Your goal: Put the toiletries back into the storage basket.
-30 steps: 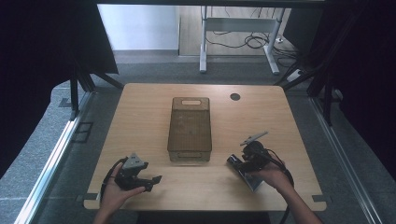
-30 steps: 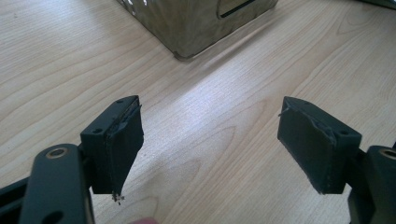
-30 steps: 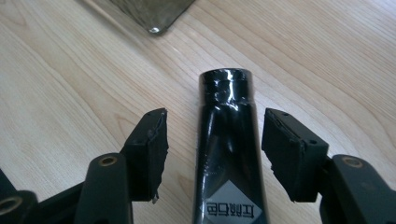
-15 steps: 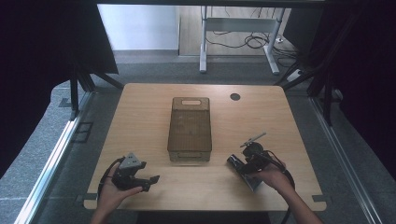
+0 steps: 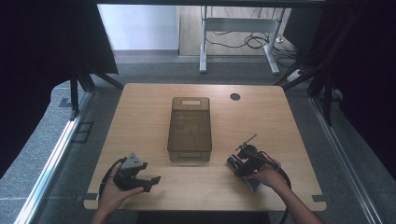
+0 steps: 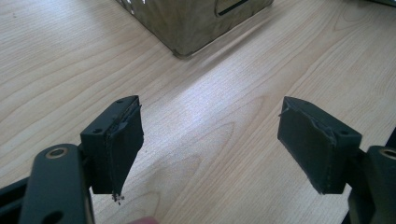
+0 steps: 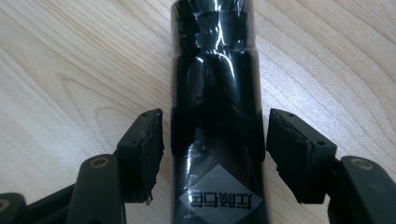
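Right gripper straddling a lying bottle, not yet clamped

The right gripper (image 7: pixel 215 154) has its jaws apart on either side of a glossy black bottle (image 7: pixel 214 93) lying on the wooden table (image 5: pixel 280 121). Closing off-centre could roll the round bottle away. The left gripper (image 6: pixel 210 140) is spread and empty near the brown lidded box (image 5: pixel 189 128).

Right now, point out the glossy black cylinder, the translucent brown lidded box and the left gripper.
glossy black cylinder (image 7: pixel 215 93), right gripper view, upper body.
translucent brown lidded box (image 5: pixel 189 123), high view, lid centre.
left gripper (image 6: pixel 210 140), left gripper view, between fingertips.
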Available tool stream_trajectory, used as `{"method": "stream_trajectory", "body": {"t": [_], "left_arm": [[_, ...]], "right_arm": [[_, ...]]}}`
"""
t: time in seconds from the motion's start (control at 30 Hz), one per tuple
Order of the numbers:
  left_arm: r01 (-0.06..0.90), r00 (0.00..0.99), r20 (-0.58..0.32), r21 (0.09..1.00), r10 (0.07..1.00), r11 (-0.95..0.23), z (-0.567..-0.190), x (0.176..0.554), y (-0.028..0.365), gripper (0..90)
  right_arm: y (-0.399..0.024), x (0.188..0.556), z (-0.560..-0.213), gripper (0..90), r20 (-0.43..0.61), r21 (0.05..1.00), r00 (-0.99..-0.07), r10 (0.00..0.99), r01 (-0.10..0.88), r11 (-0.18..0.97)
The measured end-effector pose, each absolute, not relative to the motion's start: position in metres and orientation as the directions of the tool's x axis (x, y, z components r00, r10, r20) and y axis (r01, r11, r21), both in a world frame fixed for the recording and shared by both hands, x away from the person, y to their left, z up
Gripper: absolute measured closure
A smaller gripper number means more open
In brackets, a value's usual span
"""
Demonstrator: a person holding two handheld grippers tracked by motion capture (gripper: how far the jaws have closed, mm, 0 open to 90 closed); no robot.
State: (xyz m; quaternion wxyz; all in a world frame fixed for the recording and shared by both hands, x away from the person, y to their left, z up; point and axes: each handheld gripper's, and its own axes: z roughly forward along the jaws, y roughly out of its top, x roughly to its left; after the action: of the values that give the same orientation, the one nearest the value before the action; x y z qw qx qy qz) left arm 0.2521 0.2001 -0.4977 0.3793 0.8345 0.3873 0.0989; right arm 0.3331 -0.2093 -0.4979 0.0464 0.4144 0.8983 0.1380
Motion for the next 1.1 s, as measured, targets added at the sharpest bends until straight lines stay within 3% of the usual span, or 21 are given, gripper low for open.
{"method": "stream_trajectory", "body": {"t": [0.5,1.1], "left_arm": [[0.573,0.670,-0.132,0.718,0.730,-0.396,-0.496,0.251,0.203,22.6],[0.576,0.666,-0.130,0.714,0.734,-0.397,-0.498,0.252,0.204,22.6]], "right_arm": [[-0.205,0.333,-0.503,44.5,-0.007,0.252,-0.677,0.736,0.711,0.656],[-0.201,0.342,-0.489,46.8,0.050,0.232,-0.688,0.724,0.713,0.662]]}}
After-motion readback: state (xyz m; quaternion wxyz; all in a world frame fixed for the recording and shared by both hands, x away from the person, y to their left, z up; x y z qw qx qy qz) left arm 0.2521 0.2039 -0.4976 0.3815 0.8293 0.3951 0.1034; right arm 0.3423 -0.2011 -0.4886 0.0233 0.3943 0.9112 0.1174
